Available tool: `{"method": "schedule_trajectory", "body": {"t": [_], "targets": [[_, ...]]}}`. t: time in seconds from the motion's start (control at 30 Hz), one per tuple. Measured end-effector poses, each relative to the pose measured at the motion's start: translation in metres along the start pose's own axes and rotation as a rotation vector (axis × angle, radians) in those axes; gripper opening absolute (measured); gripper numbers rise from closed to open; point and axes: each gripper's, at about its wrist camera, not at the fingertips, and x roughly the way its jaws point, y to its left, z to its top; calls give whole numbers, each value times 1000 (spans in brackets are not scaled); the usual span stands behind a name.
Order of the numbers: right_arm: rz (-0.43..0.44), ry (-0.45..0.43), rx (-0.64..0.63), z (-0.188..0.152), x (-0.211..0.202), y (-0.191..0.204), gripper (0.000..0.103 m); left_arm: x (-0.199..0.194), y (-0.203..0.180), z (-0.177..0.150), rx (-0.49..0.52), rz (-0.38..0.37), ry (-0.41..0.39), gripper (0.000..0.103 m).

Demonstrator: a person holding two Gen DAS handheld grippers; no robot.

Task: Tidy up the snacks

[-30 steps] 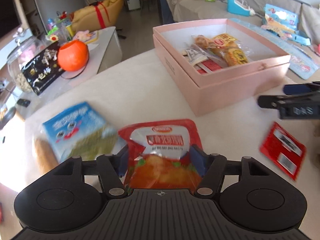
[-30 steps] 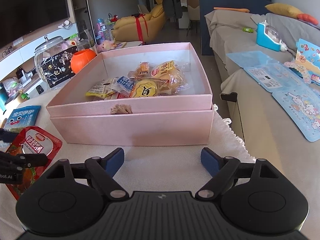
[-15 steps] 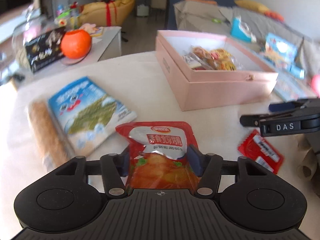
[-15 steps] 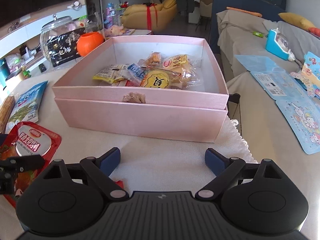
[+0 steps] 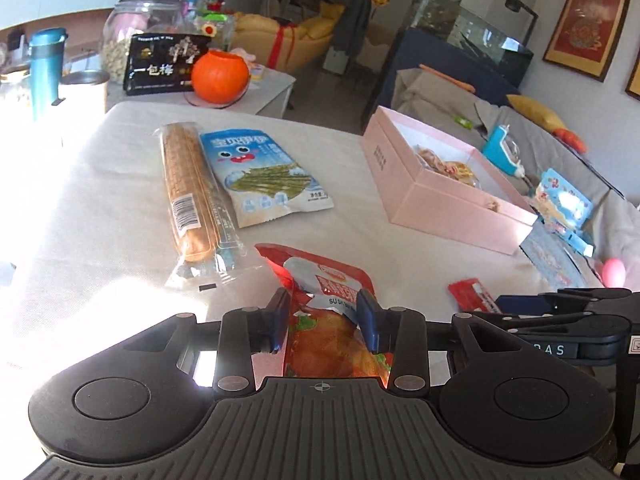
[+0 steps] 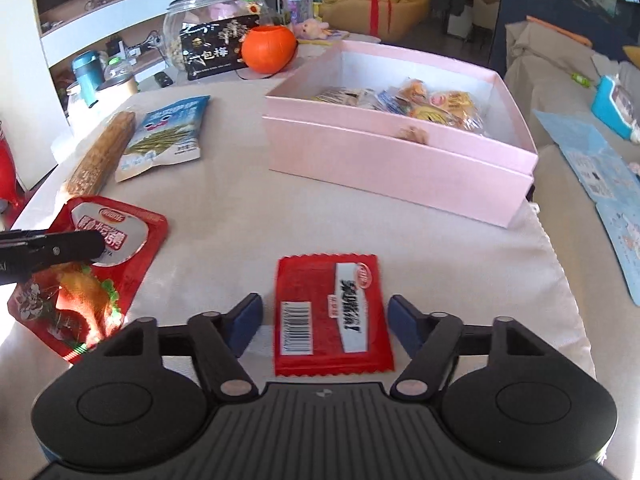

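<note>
A red chicken pouch lies on the white tablecloth, buckled between the fingertips of my left gripper. That gripper's jaws are closing and its pads press on the pouch's sides. From the right wrist view the pouch sits at the left under the left gripper's finger. A small red packet lies flat between the blue pads of my right gripper. Its jaws are closing with small gaps on both sides. The open pink box holds several wrapped snacks.
A blue seaweed bag and a long biscuit roll lie side by side at the far left of the table. An orange pumpkin pot, a black packet and a glass jar stand behind. A sofa with blue sheets borders the right.
My left gripper has narrowed onto the red pouch and swung left. My right gripper has drawn back from the box and now straddles the small red packet, its jaws narrower.
</note>
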Motion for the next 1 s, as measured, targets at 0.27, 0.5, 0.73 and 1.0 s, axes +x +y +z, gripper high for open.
{"method": "schedule_trajectory", "body": {"t": [0.27, 0.5, 0.73, 1.0], "targets": [[53, -64, -53, -4, 0, 18, 62, 12, 5, -2, -42, -26, 28, 45], [30, -107, 9, -12, 5, 4, 89, 22, -6, 3, 20, -16, 53, 48], [60, -67, -30, -9, 12, 5, 103, 23, -12, 3, 36, 14, 60, 50], [89, -61, -73, -5, 9, 7, 90, 23, -11, 5, 34, 1, 77, 50]]}}
